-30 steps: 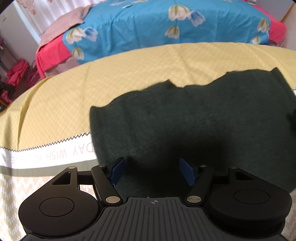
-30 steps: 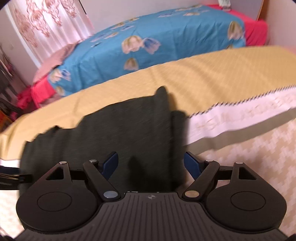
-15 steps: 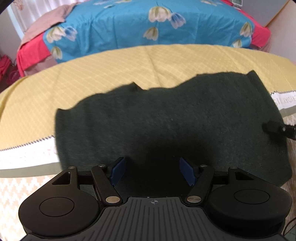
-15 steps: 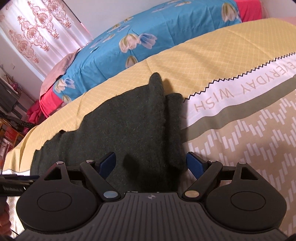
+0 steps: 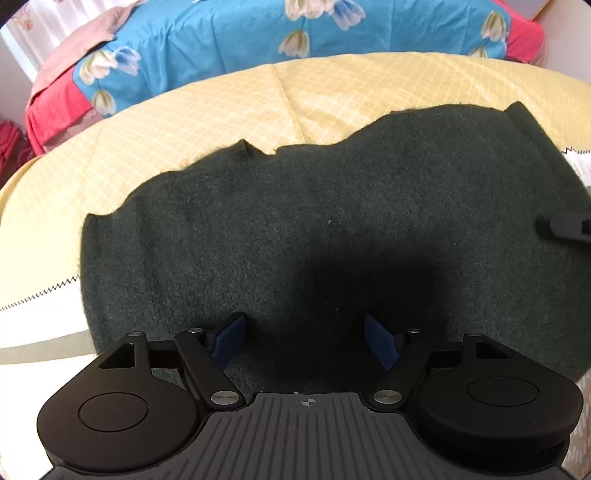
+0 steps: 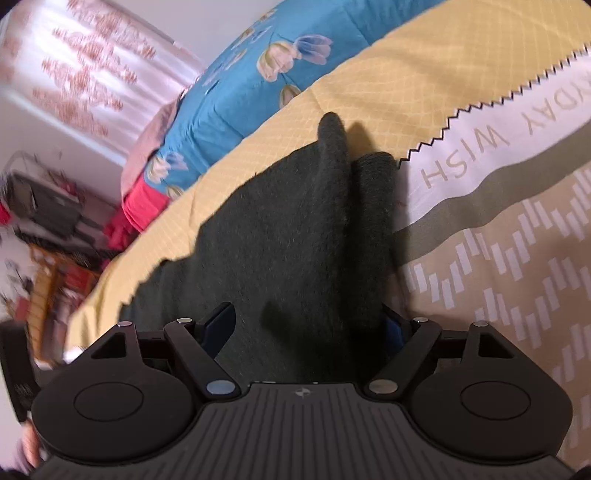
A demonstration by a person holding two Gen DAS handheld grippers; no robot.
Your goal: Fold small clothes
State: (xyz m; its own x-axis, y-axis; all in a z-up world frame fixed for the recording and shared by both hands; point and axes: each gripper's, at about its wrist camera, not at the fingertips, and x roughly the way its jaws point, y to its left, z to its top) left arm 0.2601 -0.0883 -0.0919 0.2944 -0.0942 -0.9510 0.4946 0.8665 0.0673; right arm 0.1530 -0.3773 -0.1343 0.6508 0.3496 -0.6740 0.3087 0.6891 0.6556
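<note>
A dark green knit garment lies spread flat on the yellow patterned cloth. My left gripper is open and empty, low over the garment's near edge. In the right wrist view the garment shows a raised fold along its right side. My right gripper is open, its fingers straddling the garment's right edge, the right finger partly hidden behind the fold. A tip of the right gripper shows at the right edge of the left wrist view.
The cloth has a white band with lettering and a beige patterned part. Behind it lies a bed with a blue flowered cover and red sheet. Curtains and cluttered furniture stand at the left.
The left view shifted, so the garment sits more centred and larger. My right gripper has moved closer and tilted, its fingers now around the garment's folded right edge. Both stayed open.
</note>
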